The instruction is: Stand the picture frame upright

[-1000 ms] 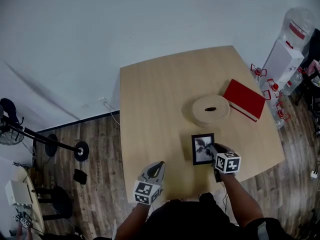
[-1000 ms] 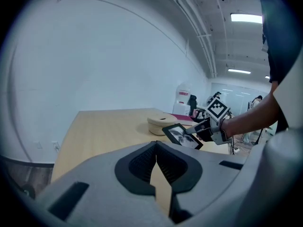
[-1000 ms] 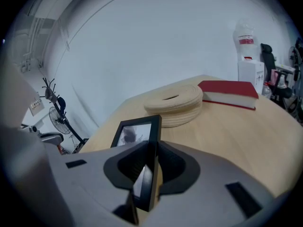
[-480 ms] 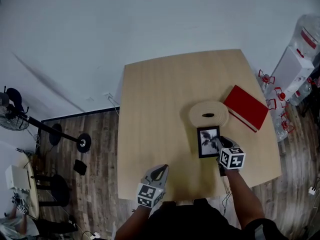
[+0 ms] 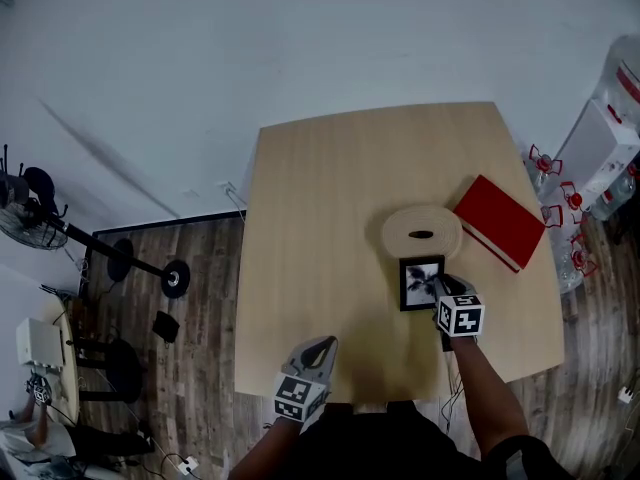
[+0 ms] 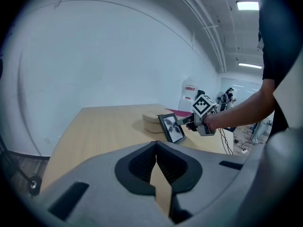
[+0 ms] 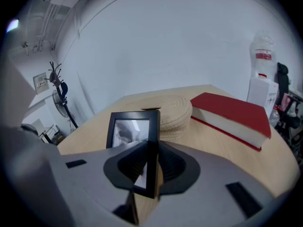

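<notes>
Your right hand-held gripper [image 5: 443,288] grips the picture frame [image 5: 421,282] by its right edge. In the last second the frame has shifted farther, to just beside the woven mat [image 5: 421,233], and it now leans tilted on the table [image 5: 330,218], so it is probably nearly upright. Your left hand-held gripper [image 5: 318,346] stays closed and empty at the near edge.

Looks like pale wood on the table [image 5: 330,218], smooth and matt. Shows matt black moulding round the frame [image 5: 421,282], with a glossy face catching reflections. Reads as coiled woven straw in the mat [image 5: 421,234], ribbed and rough. Shows a matt red cover on the book [image 5: 499,220], pale paper at its page edge. Looks like matt grey plastic on left gripper [image 6: 155,144] and right gripper [image 7: 147,144], black ribbed lining inside. Shows dark wood planks on the floor [image 5: 190,388].
</notes>
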Available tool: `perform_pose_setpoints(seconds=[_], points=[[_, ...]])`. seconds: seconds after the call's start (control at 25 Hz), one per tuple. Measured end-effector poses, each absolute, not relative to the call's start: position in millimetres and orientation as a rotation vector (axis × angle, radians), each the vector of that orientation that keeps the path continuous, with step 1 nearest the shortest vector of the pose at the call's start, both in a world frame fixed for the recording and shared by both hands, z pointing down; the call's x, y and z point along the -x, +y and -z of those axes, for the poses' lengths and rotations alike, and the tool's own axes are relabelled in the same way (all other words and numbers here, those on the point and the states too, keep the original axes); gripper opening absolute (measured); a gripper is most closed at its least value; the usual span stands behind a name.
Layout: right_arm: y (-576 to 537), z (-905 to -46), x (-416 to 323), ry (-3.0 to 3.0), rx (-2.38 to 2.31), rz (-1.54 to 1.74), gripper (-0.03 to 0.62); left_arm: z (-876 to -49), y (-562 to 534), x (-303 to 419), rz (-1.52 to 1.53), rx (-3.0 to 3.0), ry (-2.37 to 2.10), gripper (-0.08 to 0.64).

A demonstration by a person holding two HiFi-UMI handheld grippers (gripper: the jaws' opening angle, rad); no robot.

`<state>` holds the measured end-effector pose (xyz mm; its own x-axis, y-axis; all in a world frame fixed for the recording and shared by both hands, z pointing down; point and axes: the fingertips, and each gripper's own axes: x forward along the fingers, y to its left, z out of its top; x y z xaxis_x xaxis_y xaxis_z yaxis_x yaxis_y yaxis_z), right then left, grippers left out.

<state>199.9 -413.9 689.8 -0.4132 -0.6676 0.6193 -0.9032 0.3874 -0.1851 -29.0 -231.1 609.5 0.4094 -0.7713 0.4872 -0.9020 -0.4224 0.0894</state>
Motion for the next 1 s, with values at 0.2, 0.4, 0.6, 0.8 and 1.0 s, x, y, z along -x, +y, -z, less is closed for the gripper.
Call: perform_pose_setpoints(seconds=[0.2,0.4,0.6,0.8,1.0], points=[[-415,-690,-203,-2.167,-1.371,-0.647,0.071,-610,-231,29,-0.528,-2.329,-1.444,0.002],[-409,-684,-208,-2.179,-1.416,-0.678,0.143,-606,-232,31,-0.519,-2.347,-1.422,0.002],[-392,-652,-205,-2.253,-1.414,-0.671,0.142,-601,-238,30,-0.507,-2.382,-1.397,0.002],[-370,-604,-183,-2.357,-1.365,-0.562,0.141,-590,-246,28,-0.469,-2.430,-1.377,0.002],[-347,-559,-159,-2.411,-1.350,-0.413,0.123,-572,-253,25,-0.405,-2.483,-1.352,0.002]])
